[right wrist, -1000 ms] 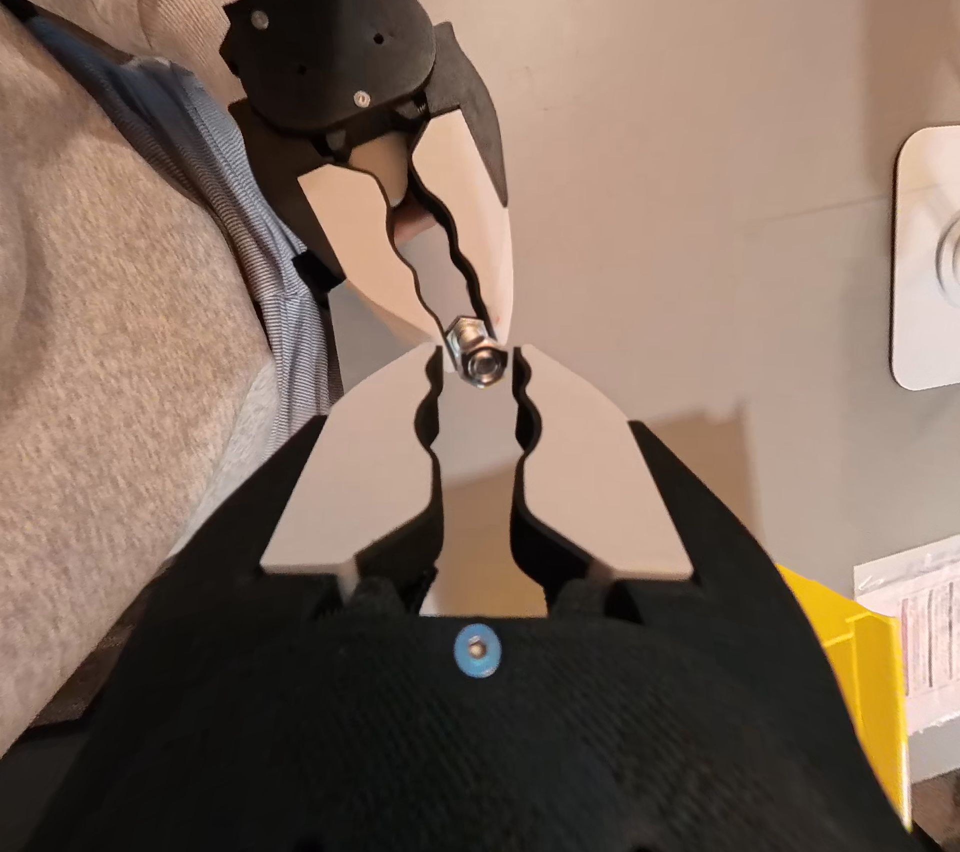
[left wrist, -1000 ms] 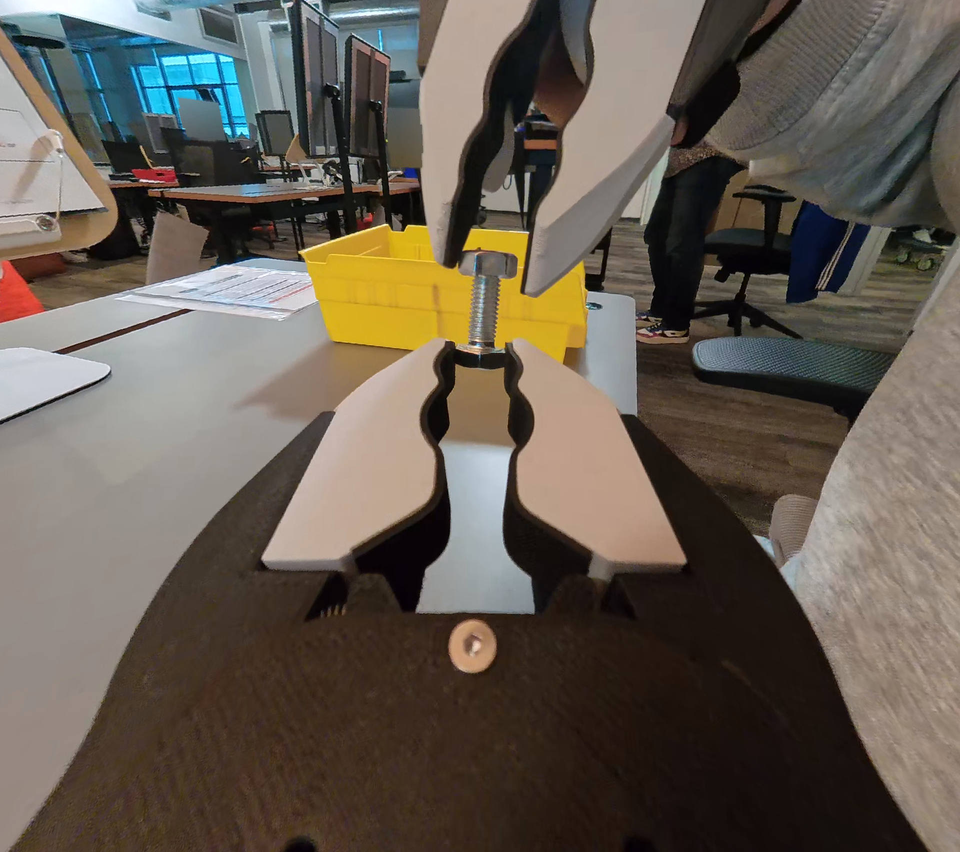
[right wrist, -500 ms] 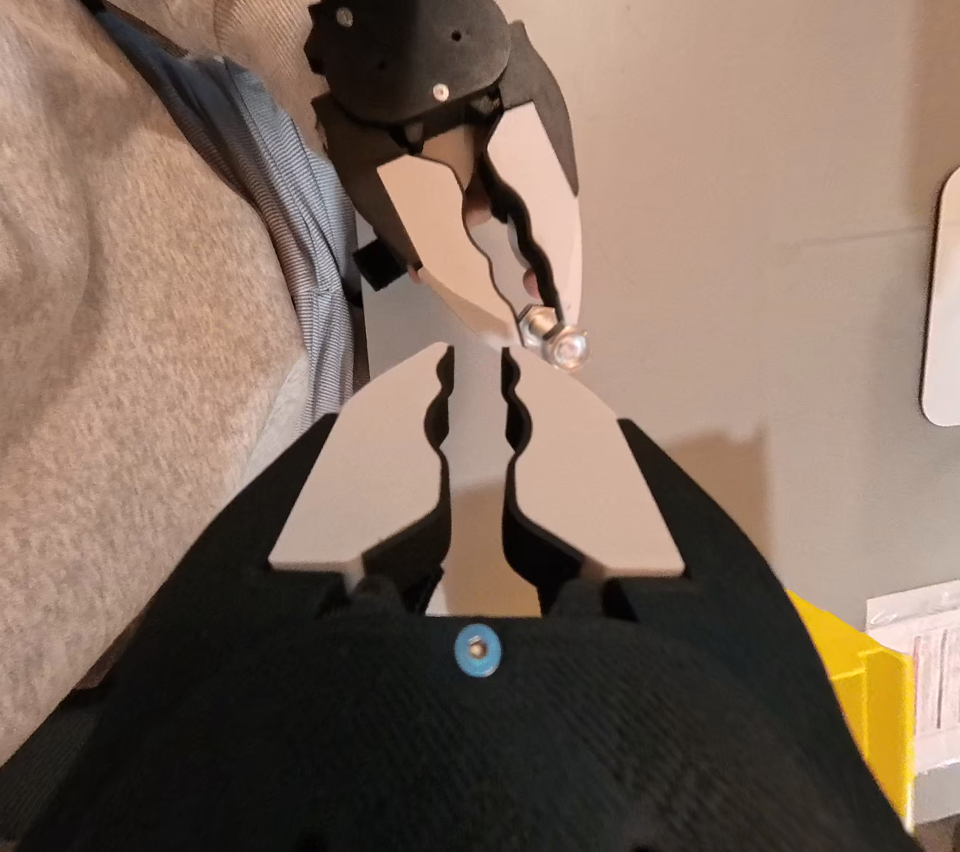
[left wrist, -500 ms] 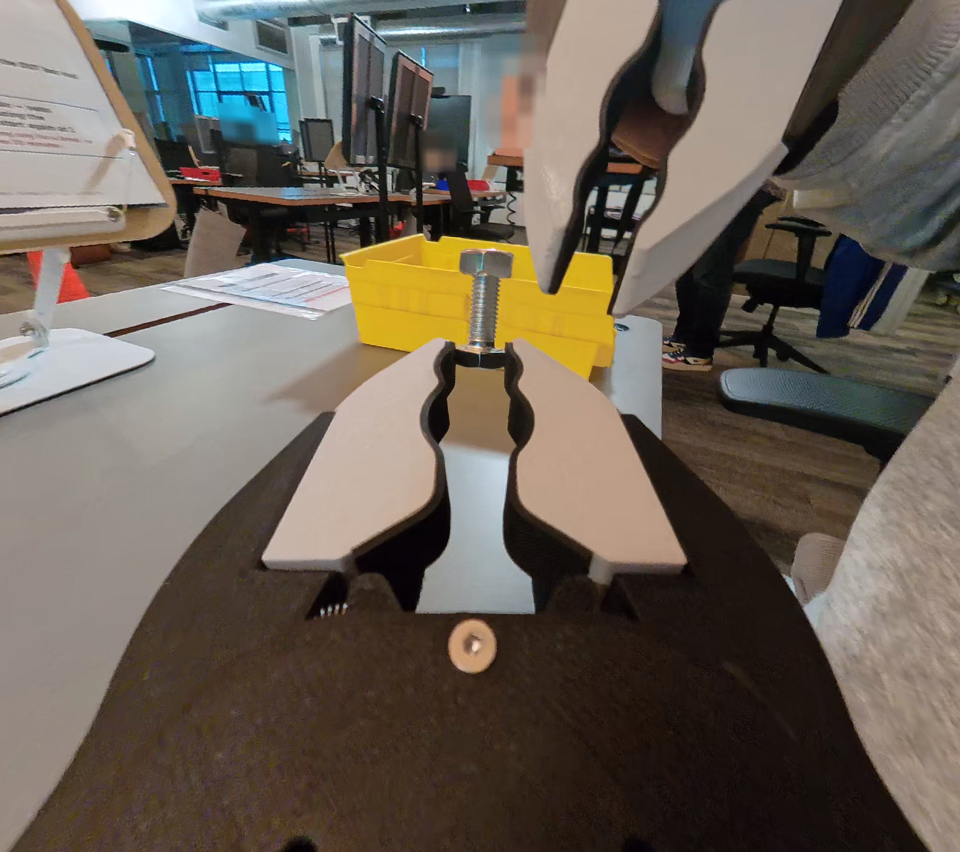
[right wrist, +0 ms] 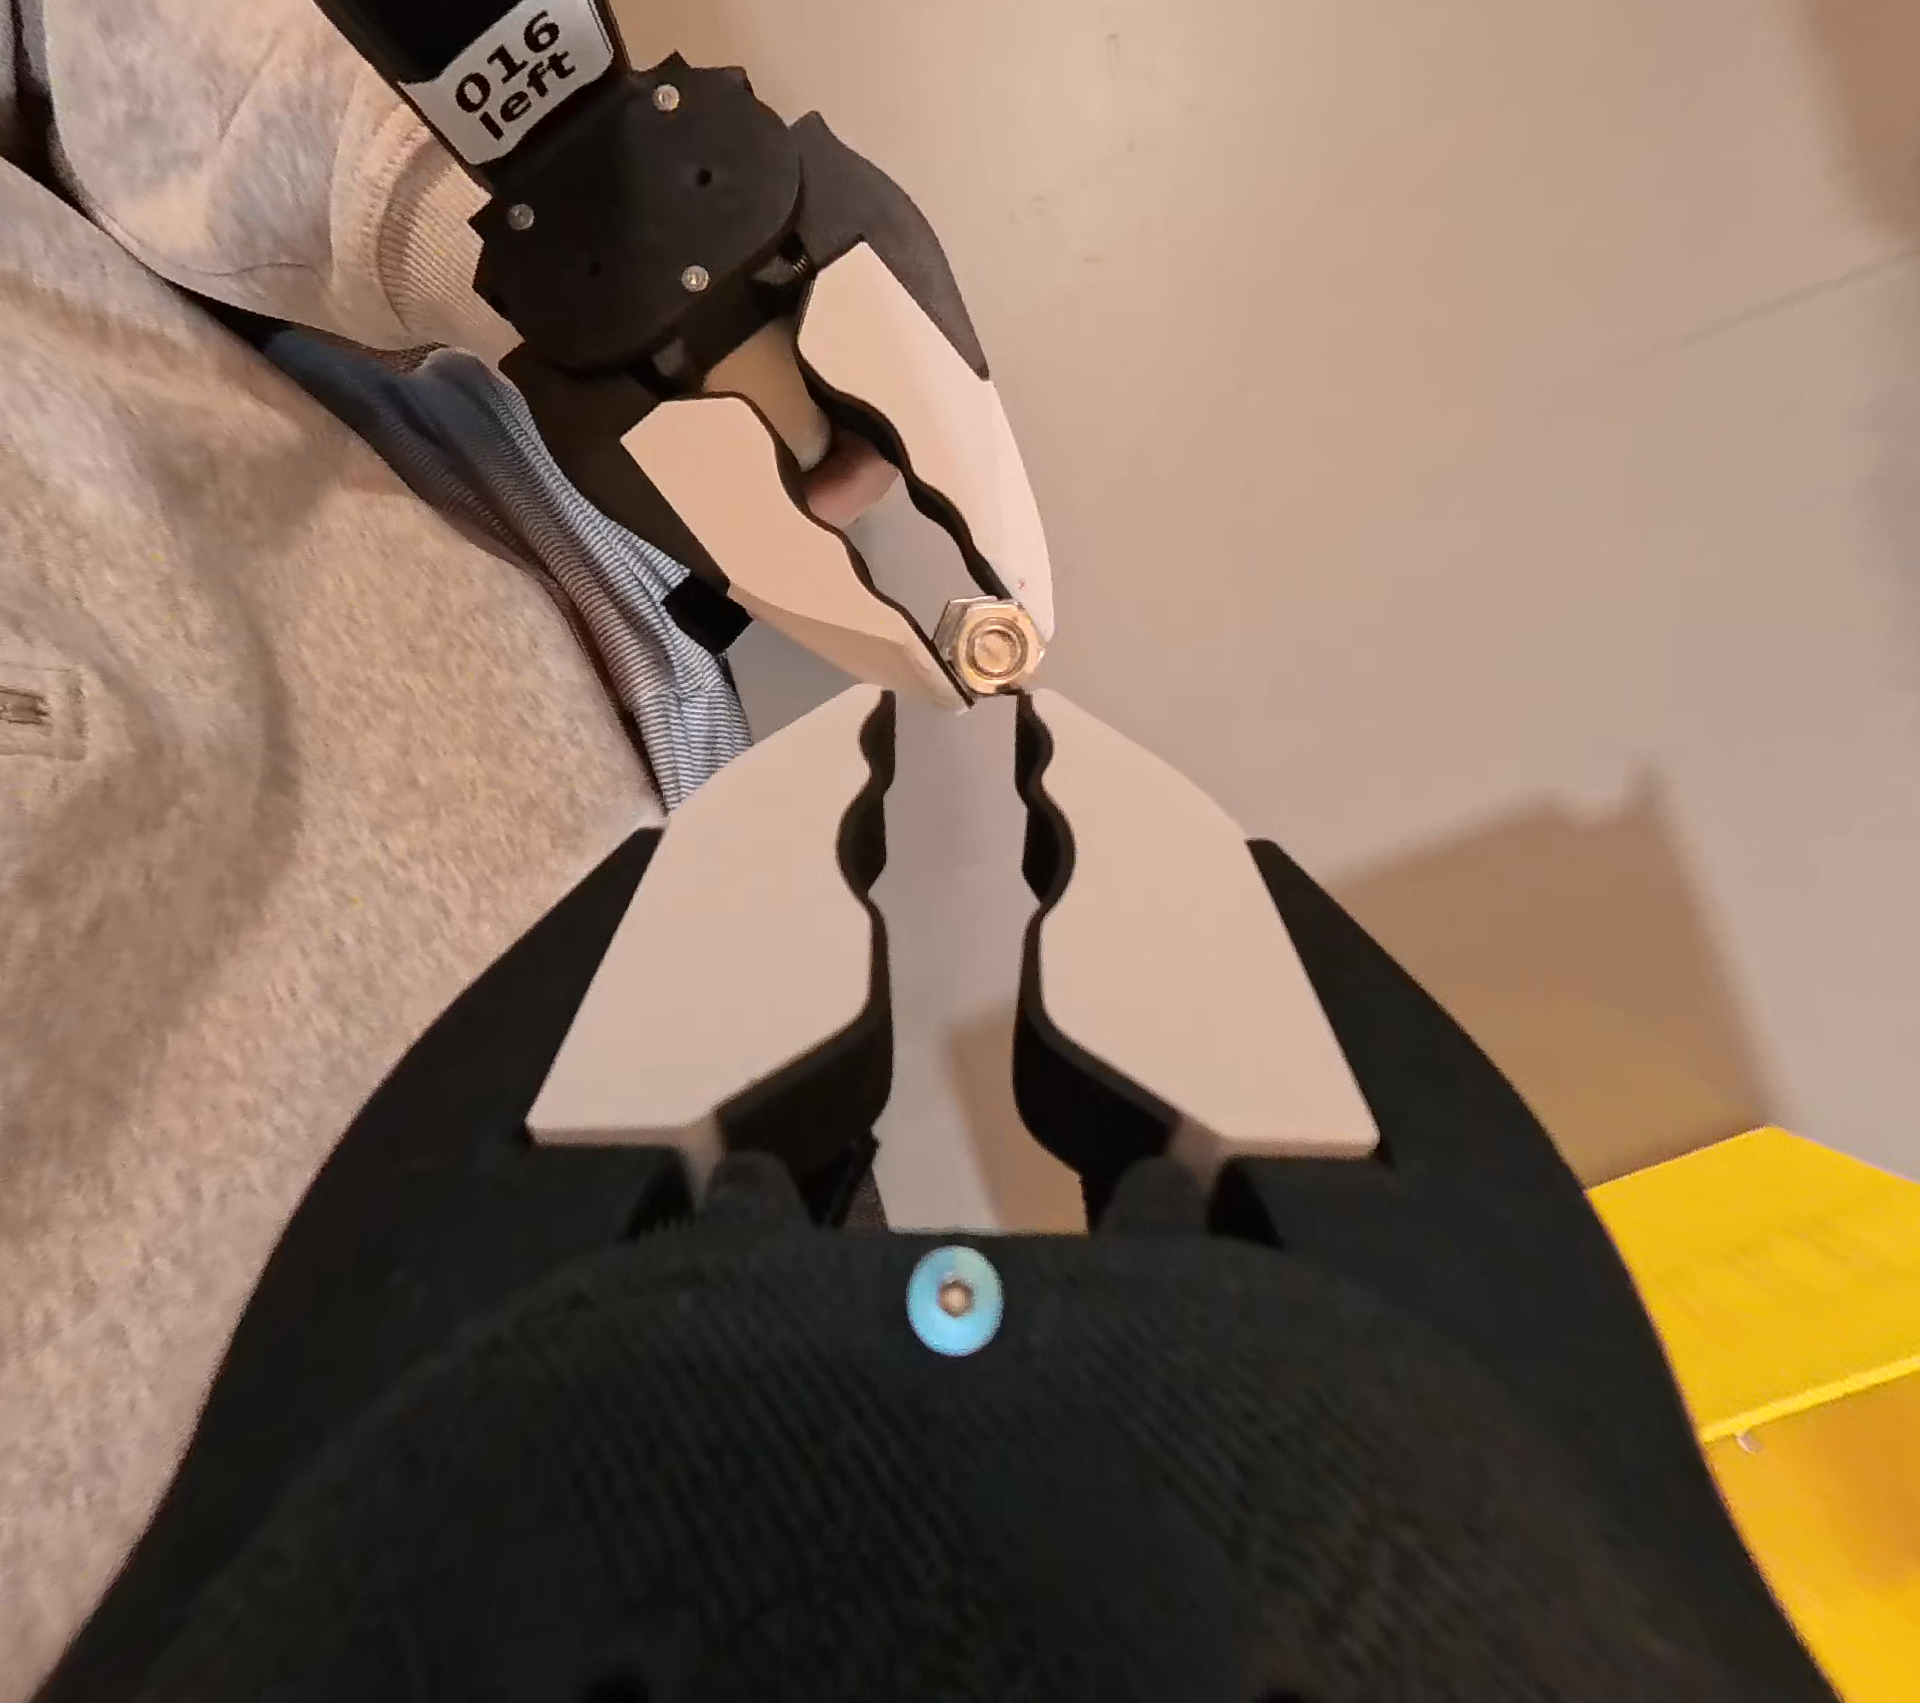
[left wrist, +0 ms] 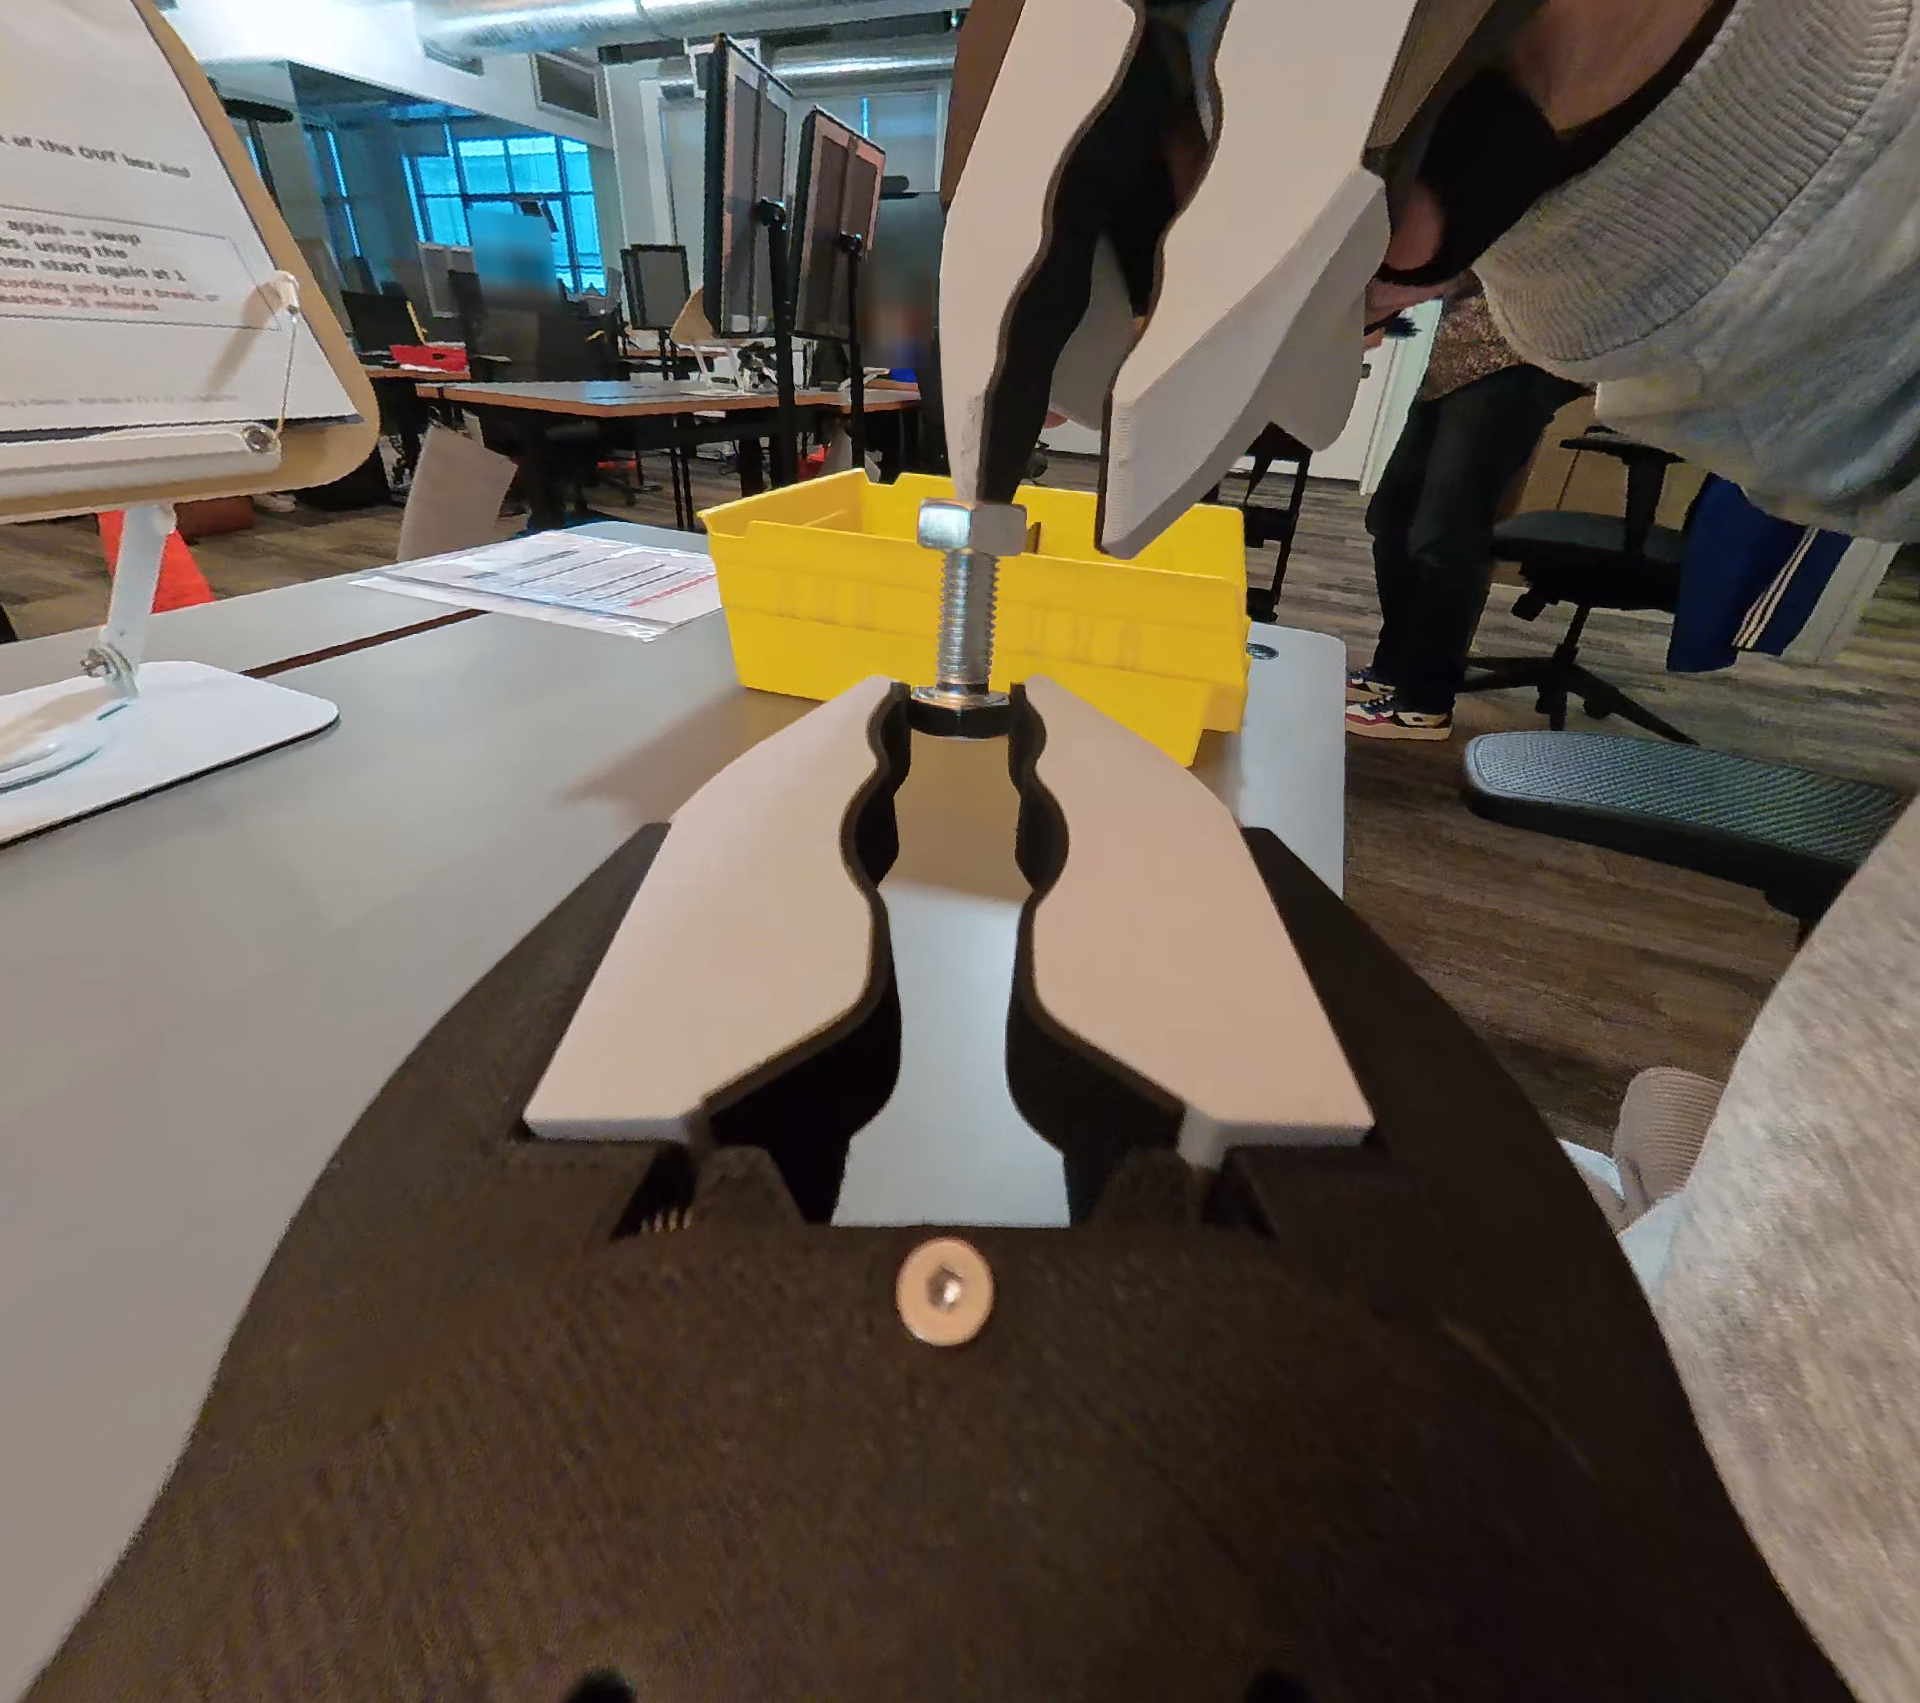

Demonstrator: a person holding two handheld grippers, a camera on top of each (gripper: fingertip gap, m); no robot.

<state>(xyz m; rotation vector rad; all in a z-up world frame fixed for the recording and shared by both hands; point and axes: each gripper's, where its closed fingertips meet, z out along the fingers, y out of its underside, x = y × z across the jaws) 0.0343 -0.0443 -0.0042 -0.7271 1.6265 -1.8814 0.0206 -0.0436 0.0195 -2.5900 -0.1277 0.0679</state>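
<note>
Office w/ desks, monitors (left wrist: 790, 219) and ceiling ducts fills the background of the left wrist view; a grey table (left wrist: 312, 874) runs across the foreground.

Going left to right in that view: at 9 o'clock a white stand (left wrist: 125, 718) carries a board w/ a printed sheet clipped on. At approx 11 o'clock a laminated paper (left wrist: 561, 578) lies flat on the table. Just past centre, at 12 o'clock, sits a yellow bin (left wrist: 1132, 625) near the table's far edge.

Left gripper (left wrist: 958, 703) is clamped on a hex nut (left wrist: 958, 697) at its very tips; a bolt (left wrist: 966, 604) stands upright out of the nut, threads bare, head up. Bolt shows in front of the yellow bin.

Right gripper (left wrist: 1039, 500) comes down from 1 o'clock, fingers apart. Its one fingertip (left wrist: 977, 448) touches the bolt head; the other hangs just beside, off to the 3 o'clock side, not touching. A grey sleeve (left wrist: 1714, 199) covers the arm behind it. At 3 o'clock, a black office chair (left wrist: 1600, 552) on wood floor.

Right wrist view, looking down: grey sweater at 9 o'clock, left gripper (right wrist: 987, 651) reaching in from 11 o'clock w/ bolt (right wrist: 992, 645) seen end-on, right gripper (right wrist: 951, 703) tips either side, spread. Yellow bin (right wrist: 1766, 1290) corner at 4 o'clock.
</note>
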